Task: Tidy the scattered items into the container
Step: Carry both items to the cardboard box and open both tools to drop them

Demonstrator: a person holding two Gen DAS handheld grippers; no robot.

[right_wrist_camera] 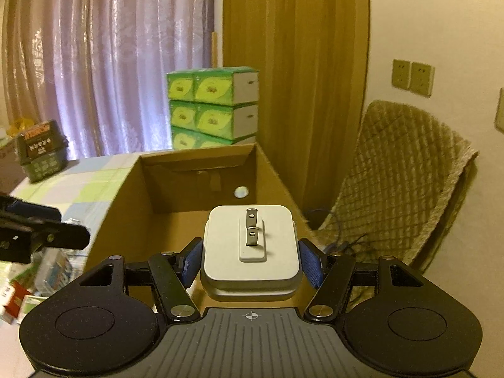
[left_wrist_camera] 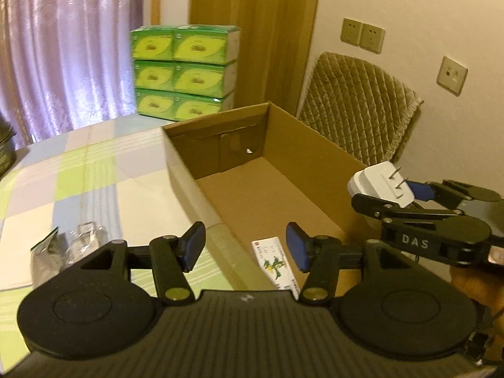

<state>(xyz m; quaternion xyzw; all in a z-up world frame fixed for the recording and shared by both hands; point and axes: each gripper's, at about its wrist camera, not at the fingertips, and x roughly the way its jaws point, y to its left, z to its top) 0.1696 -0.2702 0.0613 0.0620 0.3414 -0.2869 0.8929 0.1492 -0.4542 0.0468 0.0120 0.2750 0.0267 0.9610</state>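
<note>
**Right gripper holds charger over the box, left gripper free**

The right gripper (right_wrist_camera: 250,260) has its jaws pinching a white plug-in charger (right_wrist_camera: 250,249) by its two side faces, prongs facing up and away toward the far end of the cardboard box (left_wrist_camera: 252,189). From the left wrist view the charger (left_wrist_camera: 382,186) sits above the box's right wall, near the front end, so the open box floor lies just ahead and to the left of the jaws. My read: the drop needs a short shift inward, then a release. Nothing blocks that path.

The left gripper (left_wrist_camera: 245,247) has its jaws spread and holds nothing, hovering over the box's near left wall. A small printed carton (left_wrist_camera: 275,263) already lies inside the box, right below it. A crinkled foil packet (left_wrist_camera: 63,252) lies on the checked table (left_wrist_camera: 78,173), left of the box and nearer the left gripper. A padded chair (right_wrist_camera: 406,182) stands right of the box, clear of it.
</note>
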